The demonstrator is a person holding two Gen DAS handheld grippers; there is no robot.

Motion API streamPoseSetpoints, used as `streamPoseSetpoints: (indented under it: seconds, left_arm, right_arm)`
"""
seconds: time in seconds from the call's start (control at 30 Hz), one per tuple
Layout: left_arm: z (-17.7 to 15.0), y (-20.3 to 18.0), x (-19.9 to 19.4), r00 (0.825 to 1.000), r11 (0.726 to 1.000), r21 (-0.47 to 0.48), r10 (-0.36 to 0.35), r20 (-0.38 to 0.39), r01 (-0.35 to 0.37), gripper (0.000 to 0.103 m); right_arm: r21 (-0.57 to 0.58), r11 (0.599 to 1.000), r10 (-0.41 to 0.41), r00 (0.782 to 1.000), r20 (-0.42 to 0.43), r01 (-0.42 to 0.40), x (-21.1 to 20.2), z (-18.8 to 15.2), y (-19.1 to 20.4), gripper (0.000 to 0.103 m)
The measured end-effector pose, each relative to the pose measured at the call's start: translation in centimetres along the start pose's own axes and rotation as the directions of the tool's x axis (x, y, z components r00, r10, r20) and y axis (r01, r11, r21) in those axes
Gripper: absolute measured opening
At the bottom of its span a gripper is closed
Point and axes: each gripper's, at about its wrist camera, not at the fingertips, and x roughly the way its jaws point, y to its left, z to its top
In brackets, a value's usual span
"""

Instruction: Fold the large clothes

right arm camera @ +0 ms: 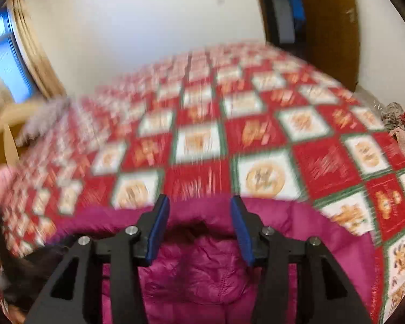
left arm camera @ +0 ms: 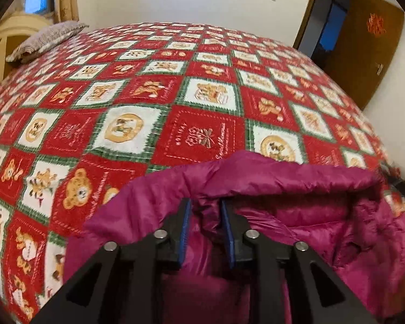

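Note:
A magenta puffer jacket (left arm camera: 297, 189) lies at the near edge of a bed with a red, white and green patchwork cover (left arm camera: 202, 94). My left gripper (left arm camera: 204, 205) is shut on a bunched fold of the jacket, with fabric pinched between its blue pads (left arm camera: 185, 232). In the right wrist view the jacket (right arm camera: 202, 270) lies under and between the fingers. My right gripper (right arm camera: 199, 202) has its jaws apart, straddling the jacket's rolled edge; whether the pads press the fabric is unclear. That view is motion-blurred.
A grey pillow (left arm camera: 46, 40) lies at the far left of the bed by a cream headboard (left arm camera: 2, 40). A brown door (left arm camera: 364, 48) stands at the right. A pile of clothes (right arm camera: 402, 129) sits at the bed's right edge. A curtained window (right arm camera: 8, 54) is at the left.

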Motion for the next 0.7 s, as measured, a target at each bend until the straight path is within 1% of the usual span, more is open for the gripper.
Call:
streamPoseSetpoints:
  seconds: [0.03,0.07,0.1,0.13,0.17,0.2,0.27,0.3,0.37,0.43,0.47,0.57,0.6,0.63,0.67,0.7]
  left_arm:
    - [0.1,0.4,-0.4,1.0,1.0,-0.014,-0.005,-0.003,0.005,0.038]
    - [0.0,0.9,-1.0,1.0,1.0,-0.027,-0.015,-0.006,0.015,0.045]
    - [-0.1,1.7,-1.9,0.999,0.998,-0.042,-0.041,-0.007,0.04,0.046]
    - [-0.1,2.0,-2.5,0.999,0.997,-0.051,-0.049,-0.005,0.049,0.047]
    - [0.0,2.5,-3.5,0.998,0.995,-0.07,-0.065,0.009,0.066,0.047]
    - [0.2,2.4,-4.1,0.997,0.993,-0.084,-0.078,0.029,0.08,0.047]
    - [1.2,1.7,-5.3,0.991,0.989,-0.1,-0.104,0.086,0.112,0.047]
    - [2.1,0.7,-5.8,0.986,0.989,-0.081,-0.112,0.123,0.122,0.047]
    - [3.2,-1.0,-5.6,0.985,0.993,-0.047,-0.098,0.145,0.106,0.048]
    - [4.1,-3.5,-4.0,0.987,0.996,-0.011,-0.081,0.137,0.084,0.049]
    - [4.2,-4.6,-2.6,0.99,0.997,0.006,-0.073,0.119,0.072,0.049]
    - [3.2,-6.0,1.0,0.998,0.999,0.04,0.003,0.056,-0.005,0.049]
    - [2.2,-6.2,2.9,0.998,0.997,0.065,0.049,0.032,-0.051,0.049]
    - [1.5,-6.0,3.9,0.997,0.994,0.078,0.076,0.02,-0.077,0.049]
    - [0.8,-5.6,5.0,0.996,0.993,0.084,0.085,0.012,-0.085,0.049]
    - [0.3,-5.3,4.9,0.996,0.994,0.075,0.073,0.046,-0.076,0.05]
  right_arm:
    - [-0.021,0.999,-0.031,0.995,-0.093,0.029,2.3,-1.1,-0.1,0.05]
    - [-0.034,0.999,-0.029,0.99,-0.137,0.025,3.3,-2.2,-0.4,0.05]
    - [-0.078,0.997,-0.024,0.997,-0.08,0.018,3.0,-2.9,-0.3,0.05]
    - [-0.129,0.991,-0.033,0.998,-0.049,0.026,2.6,-3.5,0.0,0.05]
    - [-0.183,0.982,-0.053,0.998,-0.039,0.045,2.5,-4.1,0.5,0.05]
    - [-0.211,0.976,-0.065,0.998,-0.022,0.059,2.3,-4.4,0.8,0.051]
    - [-0.228,0.971,-0.073,0.997,-0.013,0.069,2.2,-4.7,1.1,0.055]
    - [-0.233,0.97,-0.078,0.997,-0.013,0.073,2.3,-4.7,1.2,0.056]
    - [-0.244,0.966,-0.089,0.996,-0.005,0.085,2.2,-4.7,1.4,0.057]
    - [-0.25,0.964,-0.091,0.996,0.003,0.089,2.1,-4.9,1.5,0.058]
    - [-0.248,0.965,-0.088,0.996,0.002,0.085,2.2,-4.8,1.5,0.058]
    - [-0.24,0.968,-0.077,0.997,0.008,0.077,2.3,-4.9,1.3,0.059]
    - [-0.24,0.968,-0.075,0.997,0.01,0.075,2.3,-4.9,1.3,0.059]
    - [-0.239,0.968,-0.071,0.997,0.011,0.071,2.3,-4.9,1.3,0.06]
    - [-0.237,0.969,-0.062,0.998,0.01,0.063,2.3,-4.9,1.3,0.061]
    - [-0.238,0.969,-0.062,0.998,0.011,0.062,2.3,-4.9,1.3,0.062]
